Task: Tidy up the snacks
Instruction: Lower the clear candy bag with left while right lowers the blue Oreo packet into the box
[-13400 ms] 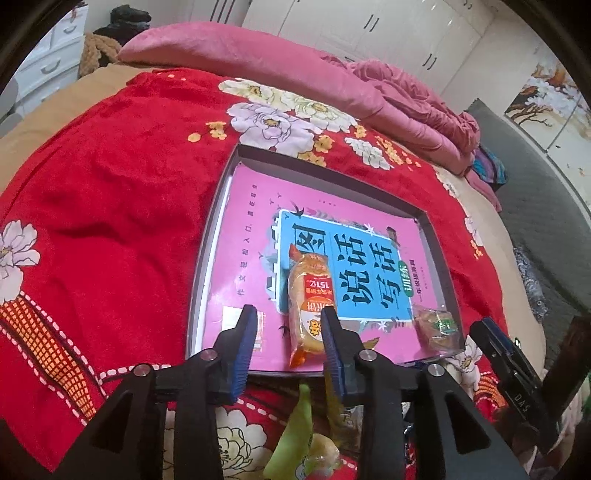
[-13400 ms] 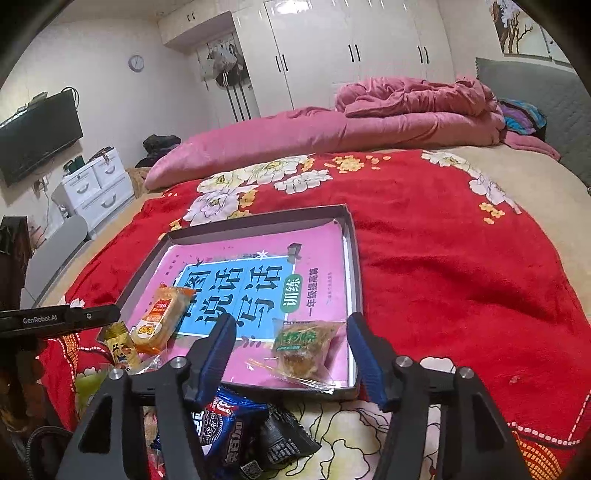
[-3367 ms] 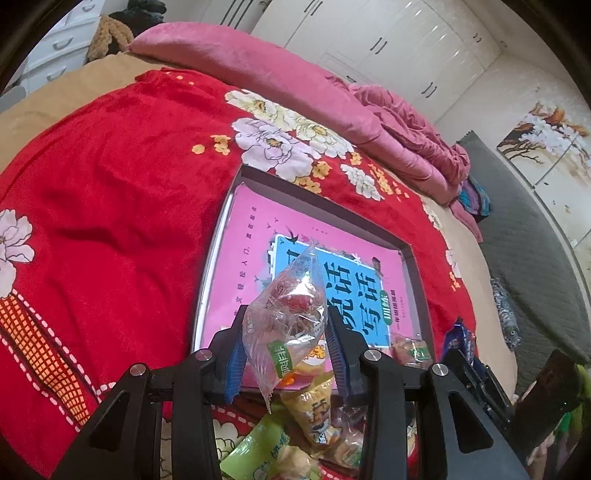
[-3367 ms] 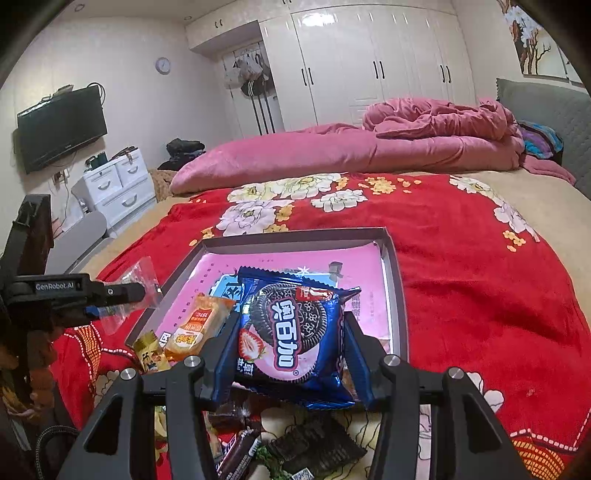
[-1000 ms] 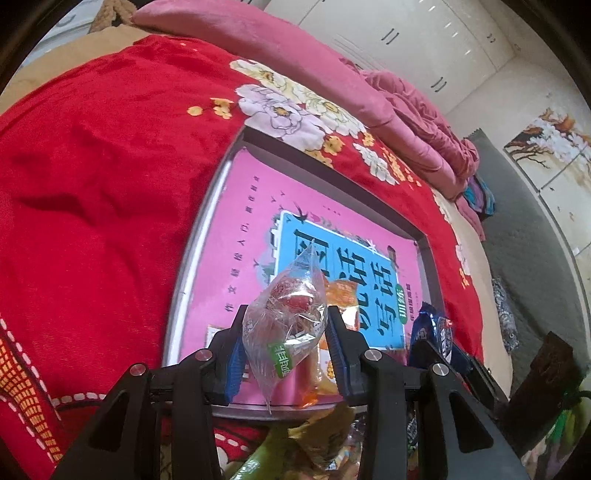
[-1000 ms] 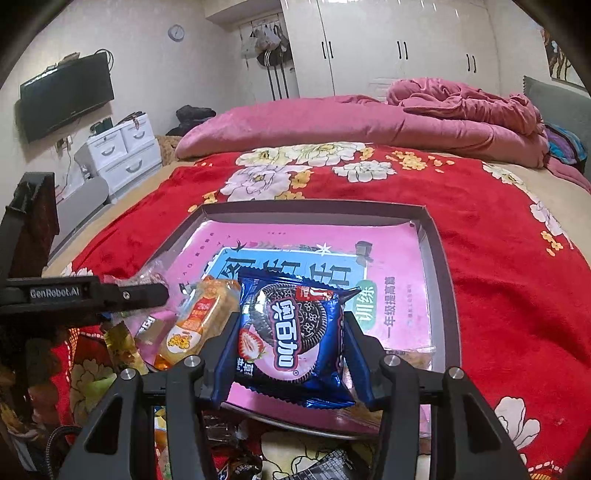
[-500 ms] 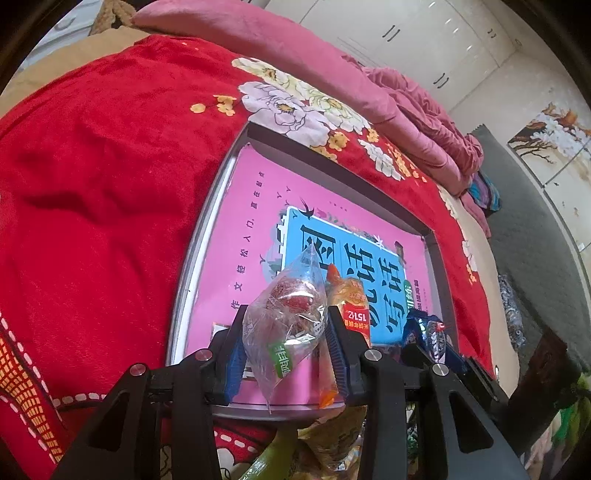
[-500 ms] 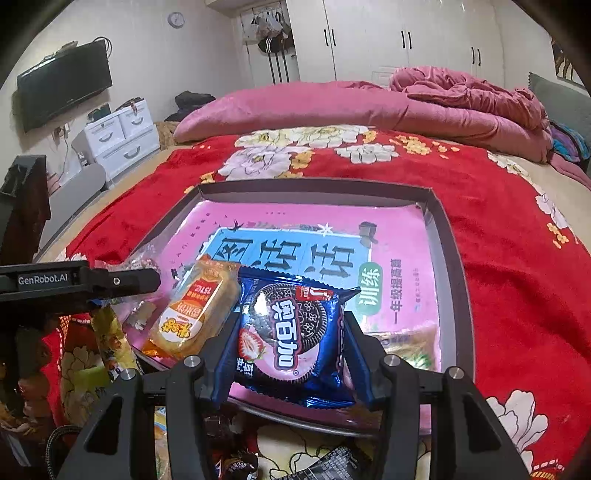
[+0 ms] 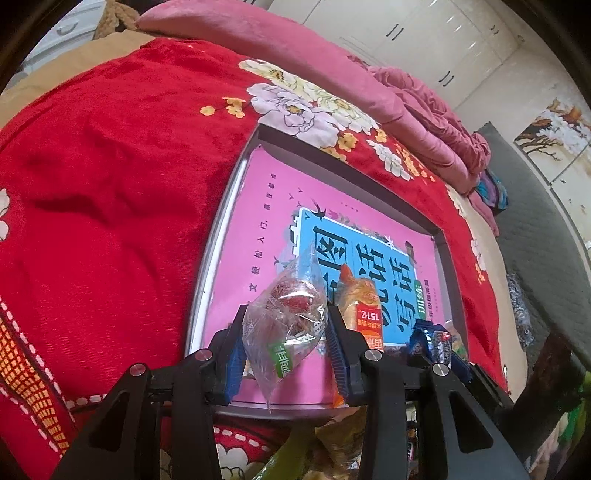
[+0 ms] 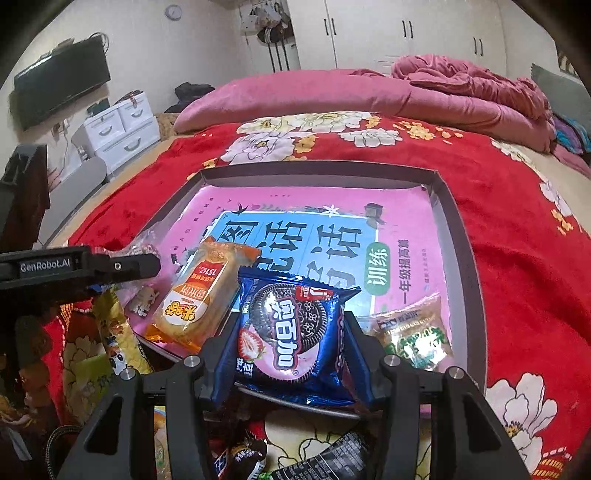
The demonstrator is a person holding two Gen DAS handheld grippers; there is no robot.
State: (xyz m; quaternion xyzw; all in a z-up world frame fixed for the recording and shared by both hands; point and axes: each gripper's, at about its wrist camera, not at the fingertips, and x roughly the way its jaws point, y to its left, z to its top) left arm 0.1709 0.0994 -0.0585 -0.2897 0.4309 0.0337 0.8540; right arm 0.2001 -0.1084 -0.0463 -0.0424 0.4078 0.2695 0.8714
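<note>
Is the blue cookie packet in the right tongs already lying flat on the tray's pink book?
No. The blue cookie packet is clamped upright between the right tongs, above the near rim of the grey tray.

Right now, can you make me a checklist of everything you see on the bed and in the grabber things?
Surface: red flowered blanket on a bed.
Job's things: grey tray holding a pink book, an orange cake packet and a green-label packet.
Clutter: loose wrapped snacks on the blanket before the tray.
Grippers: left gripper shut on a clear snack bag; right gripper shut on a blue cookie pack.
Cables: nothing seen.
Surroundings: pink quilt, white wardrobe, television.
</note>
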